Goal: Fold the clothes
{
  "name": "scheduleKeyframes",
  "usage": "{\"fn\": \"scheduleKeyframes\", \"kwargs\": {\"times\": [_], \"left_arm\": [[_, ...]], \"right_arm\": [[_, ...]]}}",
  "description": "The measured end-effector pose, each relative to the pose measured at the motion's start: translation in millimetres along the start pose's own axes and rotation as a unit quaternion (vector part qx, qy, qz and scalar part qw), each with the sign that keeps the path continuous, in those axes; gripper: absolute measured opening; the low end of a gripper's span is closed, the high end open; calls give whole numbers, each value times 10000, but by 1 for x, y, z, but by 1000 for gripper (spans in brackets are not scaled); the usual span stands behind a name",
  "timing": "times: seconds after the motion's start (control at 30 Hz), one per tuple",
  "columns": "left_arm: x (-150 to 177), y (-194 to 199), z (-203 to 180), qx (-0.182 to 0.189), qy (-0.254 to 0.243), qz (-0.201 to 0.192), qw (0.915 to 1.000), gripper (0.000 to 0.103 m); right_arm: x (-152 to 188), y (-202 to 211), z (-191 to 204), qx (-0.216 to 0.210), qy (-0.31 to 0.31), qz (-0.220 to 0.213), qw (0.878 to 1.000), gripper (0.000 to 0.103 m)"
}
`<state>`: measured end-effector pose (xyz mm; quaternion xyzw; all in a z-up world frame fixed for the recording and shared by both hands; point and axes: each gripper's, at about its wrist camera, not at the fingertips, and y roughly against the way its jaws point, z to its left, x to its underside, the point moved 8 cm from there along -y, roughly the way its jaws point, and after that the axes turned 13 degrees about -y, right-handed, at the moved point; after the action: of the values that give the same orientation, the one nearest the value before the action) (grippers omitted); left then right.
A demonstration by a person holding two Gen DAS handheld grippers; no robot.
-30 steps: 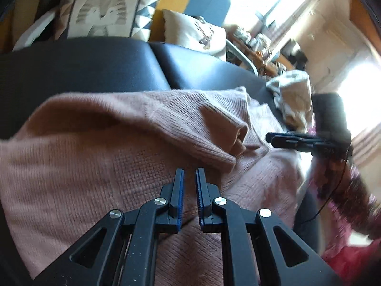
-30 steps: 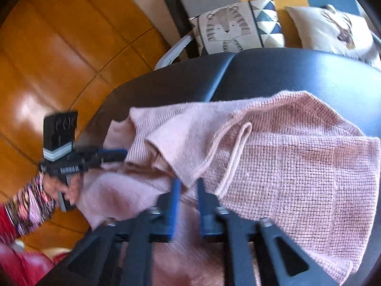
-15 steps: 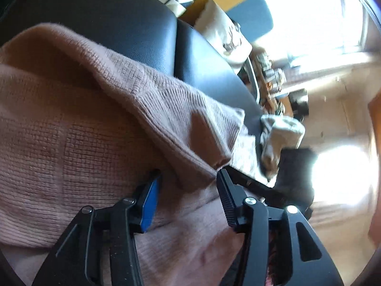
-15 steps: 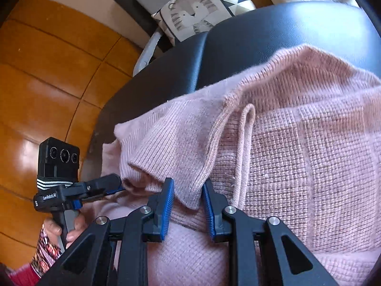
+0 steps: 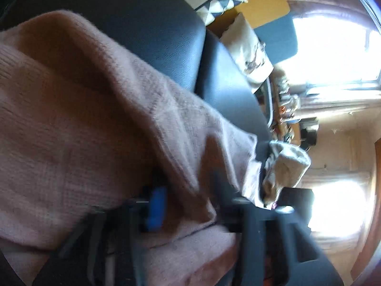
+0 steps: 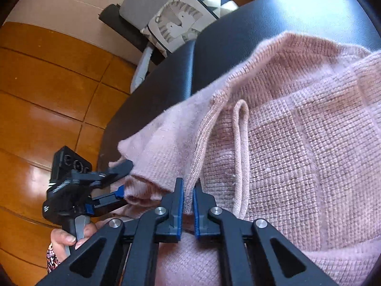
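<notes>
A pink knitted sweater [image 5: 83,119] [image 6: 297,143] lies rumpled over a black padded seat [image 5: 166,23] [image 6: 262,23]. In the right wrist view my right gripper [image 6: 188,183] is shut on a ribbed edge of the sweater, which runs up from between the blue pads. My left gripper [image 6: 120,178] sits at the sweater's left end, held by a hand [image 6: 64,238]. Its jaws are closing on a thick fold of the knit that fills the gap between them. The left wrist view is blurred; there the same fold lies between the fingers of the left gripper [image 5: 188,190].
A tiger-print cushion [image 6: 176,23] and a pale cushion [image 5: 252,54] lean behind the seat. A beige cloth [image 5: 288,164] lies at the seat's far end, near a cluttered table and bright windows. Wooden floor [image 6: 47,95] lies beyond the seat's left edge.
The left jaws went from shut to wide and have come in on the sweater fold. The right jaws have closed on the ribbed edge. Both wrists have rolled and both grippers have sunk towards the sweater.
</notes>
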<state>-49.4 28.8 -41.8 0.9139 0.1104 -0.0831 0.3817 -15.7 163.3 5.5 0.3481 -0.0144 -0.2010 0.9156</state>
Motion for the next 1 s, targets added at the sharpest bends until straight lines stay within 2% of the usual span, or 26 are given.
{"fn": "scheduleKeyframes", "kwargs": {"times": [0.17,0.27,0.33,0.43,0.47,0.5,0.57,0.6,0.7,0.83,0.87,0.9,0.93,0.97,1.0], "left_arm": [[8,32,5,-89,-540,-63,9985,12],[15,31,25,-538,-634,15,9965,11],[22,22,31,-347,-375,85,9987,11],[25,12,19,364,-26,7,9993,12],[26,10,13,595,77,-27,9982,20],[25,9,11,695,202,-76,9974,38],[21,8,8,818,465,-183,9954,63],[20,8,7,837,529,-233,9948,70],[13,10,4,754,604,-351,9947,76],[9,-3,0,193,280,-234,9991,77],[9,-5,-2,47,110,-229,9997,76],[10,-7,-5,-98,-83,-232,9996,58],[12,-9,-5,-282,-294,-161,9990,36],[16,-12,-3,-315,-396,18,9987,6],[19,-14,-3,-176,-356,171,9991,6]], "right_arm": [[6,32,10,107,555,-209,9982,5],[11,35,4,194,641,-135,9977,5],[13,29,-4,367,632,-75,9973,5],[16,16,-17,389,487,6,9981,5],[16,14,-17,401,501,-53,9979,5],[14,13,-15,408,512,-87,9978,5],[13,13,-16,402,491,-114,9979,5],[13,13,-17,380,476,-115,9981,5],[14,15,-20,304,433,-127,9985,5],[16,15,-21,272,465,-180,9984,5],[16,15,-20,288,480,-193,9982,5],[16,15,-20,305,496,-207,9981,5],[16,15,-19,323,505,-219,9980,5],[16,16,-17,364,547,-225,9976,5],[16,17,-14,407,591,-230,9972,5]]}}
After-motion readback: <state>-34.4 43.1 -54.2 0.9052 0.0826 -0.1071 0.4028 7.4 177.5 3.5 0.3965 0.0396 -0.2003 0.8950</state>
